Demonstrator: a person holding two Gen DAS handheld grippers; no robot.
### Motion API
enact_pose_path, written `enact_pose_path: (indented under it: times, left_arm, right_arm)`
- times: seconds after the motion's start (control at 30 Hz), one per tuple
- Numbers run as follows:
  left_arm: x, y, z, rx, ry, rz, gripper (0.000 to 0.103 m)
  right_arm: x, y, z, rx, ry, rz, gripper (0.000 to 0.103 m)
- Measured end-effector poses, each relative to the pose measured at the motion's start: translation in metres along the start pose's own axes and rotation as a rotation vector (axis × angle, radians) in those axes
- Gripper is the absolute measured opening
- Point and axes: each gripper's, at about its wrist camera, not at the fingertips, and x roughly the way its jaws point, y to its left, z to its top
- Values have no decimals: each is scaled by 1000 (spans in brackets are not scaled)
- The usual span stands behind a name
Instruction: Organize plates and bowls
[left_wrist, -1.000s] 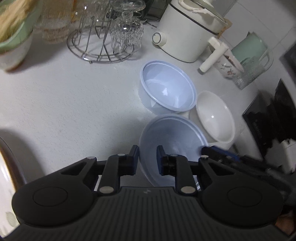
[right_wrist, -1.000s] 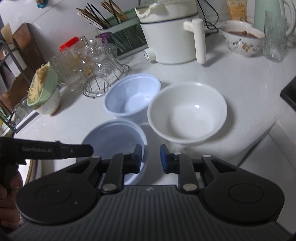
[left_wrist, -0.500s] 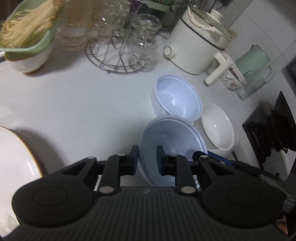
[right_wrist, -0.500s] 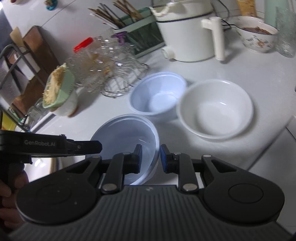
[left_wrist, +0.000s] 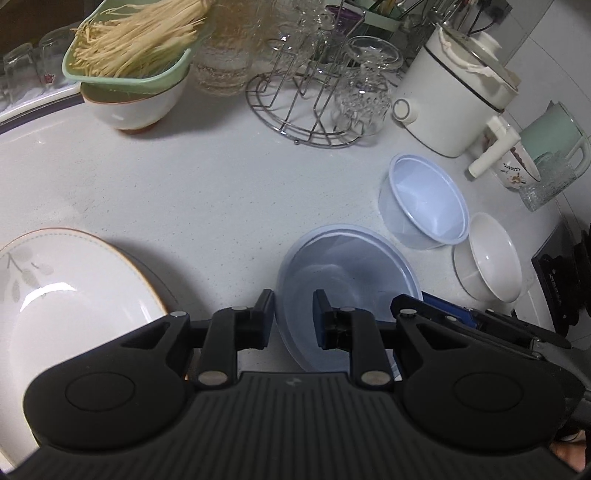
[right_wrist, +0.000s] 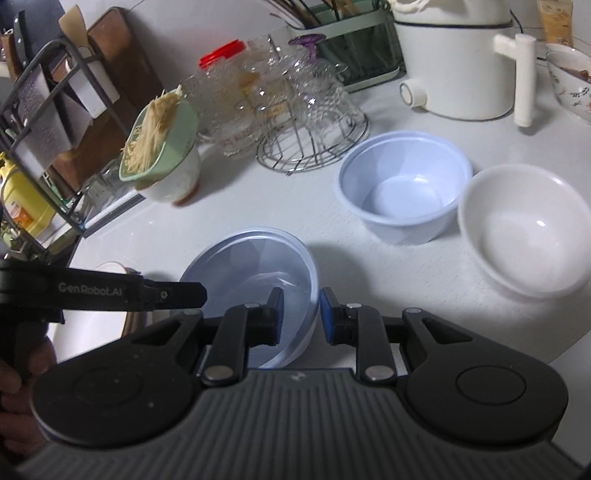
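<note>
— Grip check: left gripper (left_wrist: 293, 314) and right gripper (right_wrist: 302, 314), jaws near-closed, pinching opposite rims of clear bowl (left_wrist: 347, 291), held tilted above counter (left_wrist: 192, 192).
— Risk?
— Thin rim, could slip or flex if hands drift apart. Could also clip blue bowl (right_wrist: 404, 188) or white bowl (right_wrist: 524, 229) nearby.

The black two-finger left gripper (left_wrist: 293, 317) and the black two-finger right gripper (right_wrist: 302, 314), each angled steeply downward, both pinch the rim of one translucent blue plastic bowl (right_wrist: 251, 266) from opposite sides.
</note>
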Motion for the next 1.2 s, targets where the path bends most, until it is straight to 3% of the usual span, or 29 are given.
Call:
enact_pose_path:
  times: [0.17,0.23,0.3,0.4,0.7,1.2]
  left_arm:
    - [0,-1,2,15,8,18,31]
    - [-5,-2,4,26,-13,84,48]
    - [-15,-1,6,22,-40,114,51]
    - [-27,1,9,13,-37,117,51]
    - [-70,-14,13,28,-91,98,51]
    - [-165,-42,-17,81,-257,65,51]
  right_arm:
    - [2,2,-2,-4,8,-7,26]
    - [1,1,0,-8,9,-23,26]
    - [0,1,2,-22,24,-32,29]
    - [-5,0,3,-25,29,-49,48]
    - [-40,5,13,-25,-10,-57,48]
    - [-130,30,27,-74,-199,-59,48]
